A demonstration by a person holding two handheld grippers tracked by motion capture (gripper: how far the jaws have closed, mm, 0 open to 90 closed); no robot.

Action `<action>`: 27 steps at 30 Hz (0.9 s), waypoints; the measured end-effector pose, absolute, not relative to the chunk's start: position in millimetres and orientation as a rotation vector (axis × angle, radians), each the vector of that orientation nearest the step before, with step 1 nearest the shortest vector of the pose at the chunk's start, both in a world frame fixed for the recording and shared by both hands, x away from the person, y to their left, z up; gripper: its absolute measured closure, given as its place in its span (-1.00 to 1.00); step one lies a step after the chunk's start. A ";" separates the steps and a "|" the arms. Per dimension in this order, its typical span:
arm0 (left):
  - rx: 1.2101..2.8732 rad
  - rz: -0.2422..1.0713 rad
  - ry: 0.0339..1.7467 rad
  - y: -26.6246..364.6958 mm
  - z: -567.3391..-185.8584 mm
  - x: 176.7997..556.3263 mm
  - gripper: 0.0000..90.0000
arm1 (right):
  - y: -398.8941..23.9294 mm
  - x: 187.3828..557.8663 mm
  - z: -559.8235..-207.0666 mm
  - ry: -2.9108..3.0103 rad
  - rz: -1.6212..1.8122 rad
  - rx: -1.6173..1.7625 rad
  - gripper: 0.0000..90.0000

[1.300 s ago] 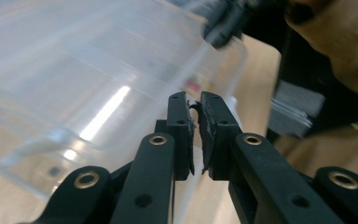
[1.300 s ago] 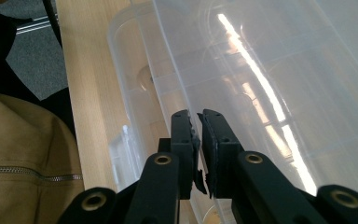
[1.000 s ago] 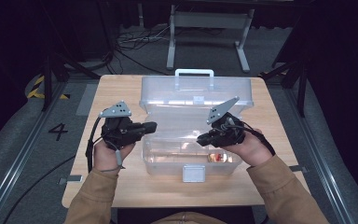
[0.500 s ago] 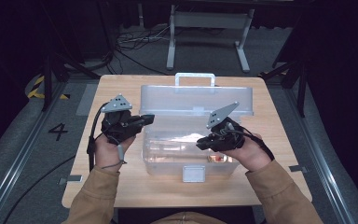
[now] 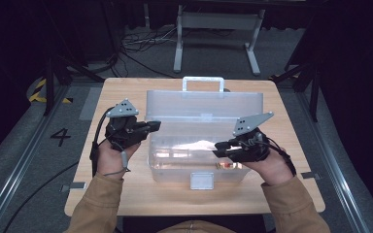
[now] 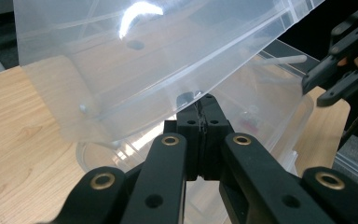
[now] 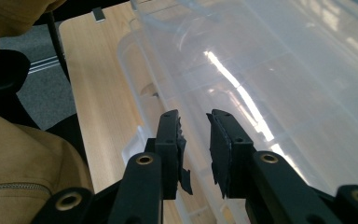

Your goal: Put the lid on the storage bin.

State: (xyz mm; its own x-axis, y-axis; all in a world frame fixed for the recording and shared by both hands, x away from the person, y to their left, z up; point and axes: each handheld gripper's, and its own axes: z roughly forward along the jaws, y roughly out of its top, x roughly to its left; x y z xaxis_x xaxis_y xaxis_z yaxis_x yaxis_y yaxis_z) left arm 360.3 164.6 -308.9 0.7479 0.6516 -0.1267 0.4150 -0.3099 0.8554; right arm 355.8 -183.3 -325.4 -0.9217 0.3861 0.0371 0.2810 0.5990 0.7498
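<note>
Lid [image 5: 204, 103] of the clear box [image 5: 194, 160] stood higher than half a second earlier: raised upright at the far side, handle [image 5: 203, 82] on top; before, it lay lower over the box. Box sat mid-table [image 5: 126, 199], latch at its near wall.

Left gripper [image 5: 151, 125] was clenched on the lid's left edge; in the left gripper view the pads [image 6: 200, 114] met with the clear rim between them. It sat in the same spot as before.

Right gripper [image 5: 218, 149] had shifted right and nearer, off the lid. Its jaws had just been opening; in the right gripper view a gap showed between the pads [image 7: 219, 135], nothing in it. Released, hovering over the box's right near part.

Hard to make out: a small red-orange thing [image 5: 226, 166] in the box, blurred through the plastic. Glare washed out the lid's inside. The lid hid the table's far middle.
</note>
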 end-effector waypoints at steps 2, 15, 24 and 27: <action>1.952 0.288 0.816 164.1 -309.2 360.2 0.98 | -193.4 352.7 -320.4 2.647 1.261 0.585 0.66; 2.022 0.270 0.809 160.8 -310.1 360.5 0.93 | -248.7 346.1 -311.3 2.474 1.289 0.758 0.98; 2.083 0.274 0.800 160.1 -308.8 359.1 0.87 | -275.6 353.3 -314.7 2.453 1.282 0.849 0.98; 2.092 0.269 0.805 160.9 -308.6 359.0 0.85 | -285.9 355.5 -314.5 2.442 1.293 0.884 0.98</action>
State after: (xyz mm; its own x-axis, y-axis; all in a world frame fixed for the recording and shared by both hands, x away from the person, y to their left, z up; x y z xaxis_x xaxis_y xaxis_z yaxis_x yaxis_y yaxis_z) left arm 359.0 160.9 -308.6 0.7691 0.6320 -0.0953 0.4475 -0.4261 0.7862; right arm 355.5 -285.9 -314.5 -0.7881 0.6119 0.0673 0.3994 0.4251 0.8122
